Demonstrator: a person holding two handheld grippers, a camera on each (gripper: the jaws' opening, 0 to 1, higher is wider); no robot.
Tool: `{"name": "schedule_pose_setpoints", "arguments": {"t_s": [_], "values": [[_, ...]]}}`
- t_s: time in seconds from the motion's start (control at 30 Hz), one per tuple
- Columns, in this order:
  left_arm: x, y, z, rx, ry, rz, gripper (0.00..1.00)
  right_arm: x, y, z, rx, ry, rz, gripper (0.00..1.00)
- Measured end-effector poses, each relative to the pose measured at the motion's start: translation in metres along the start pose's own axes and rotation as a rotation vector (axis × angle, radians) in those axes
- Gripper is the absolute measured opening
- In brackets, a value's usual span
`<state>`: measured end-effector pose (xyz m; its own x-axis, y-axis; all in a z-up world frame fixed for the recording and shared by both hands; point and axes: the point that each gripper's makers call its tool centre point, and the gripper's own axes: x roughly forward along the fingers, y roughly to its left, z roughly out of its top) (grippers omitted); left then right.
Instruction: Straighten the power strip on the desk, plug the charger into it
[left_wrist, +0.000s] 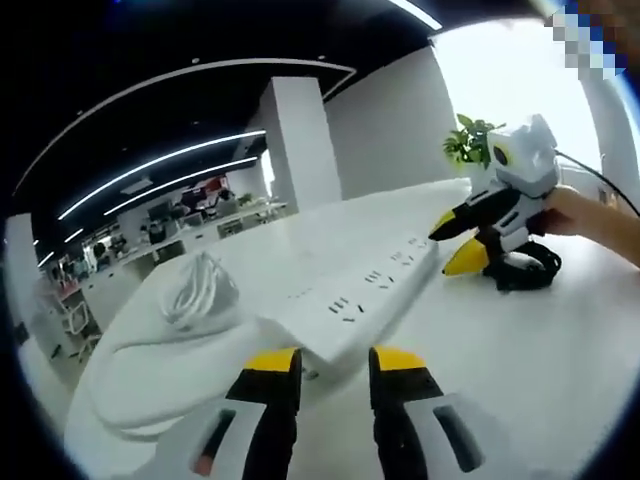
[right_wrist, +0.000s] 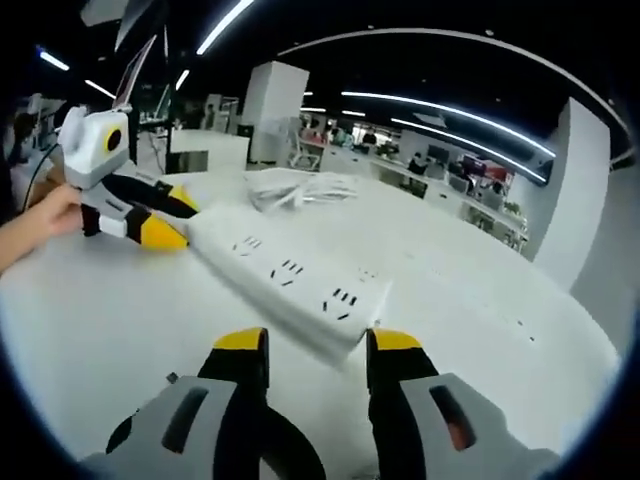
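Two grippers meet one white power strip (left_wrist: 360, 295) lying flat on the white surface (left_wrist: 520, 350). The left gripper (left_wrist: 335, 365) holds its jaws spread at the strip's near end. The right gripper (left_wrist: 458, 243), jaws likewise spread, straddles the far end. Beyond lies the coiled white cable (left_wrist: 197, 288).

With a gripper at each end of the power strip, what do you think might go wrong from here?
1. Both grippers look open: the left gripper and right gripper bracket the ends of the power strip without clamping it, so it may skid on the smooth desk.
2. The coiled white cable lies beside the strip and could drag or snag as the strip turns.
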<state>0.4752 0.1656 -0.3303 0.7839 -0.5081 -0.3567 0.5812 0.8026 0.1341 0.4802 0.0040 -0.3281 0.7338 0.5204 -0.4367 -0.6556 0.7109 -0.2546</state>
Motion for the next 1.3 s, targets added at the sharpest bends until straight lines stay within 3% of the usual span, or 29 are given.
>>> {"name": "schedule_pose_setpoints", "arguments": {"t_s": [0.2, 0.33, 0.5, 0.73, 1.03, 1.3], "values": [[0.001, -0.002, -0.002, 0.026, 0.009, -0.002, 0.3, -0.001, 0.001, 0.0, 0.006, 0.001, -0.009, 0.4], [0.001, -0.003, -0.001, -0.009, 0.003, -0.006, 0.3, -0.002, 0.001, 0.0, -0.003, 0.003, -0.019, 0.4], [0.001, -0.002, -0.002, -0.007, 0.007, 0.012, 0.28, -0.003, -0.002, -0.001, -0.004, 0.008, -0.039, 0.33], [0.001, 0.001, -0.003, 0.005, 0.011, 0.038, 0.25, -0.004, 0.0, -0.001, -0.006, 0.012, -0.04, 0.33], [-0.008, -0.003, -0.011, 0.042, 0.025, 0.046, 0.24, -0.003, -0.003, 0.001, -0.015, 0.021, -0.107, 0.3], [-0.013, -0.007, -0.017, 0.035, 0.029, 0.041, 0.24, -0.004, -0.002, 0.003, 0.004, 0.016, -0.096, 0.27]]}}
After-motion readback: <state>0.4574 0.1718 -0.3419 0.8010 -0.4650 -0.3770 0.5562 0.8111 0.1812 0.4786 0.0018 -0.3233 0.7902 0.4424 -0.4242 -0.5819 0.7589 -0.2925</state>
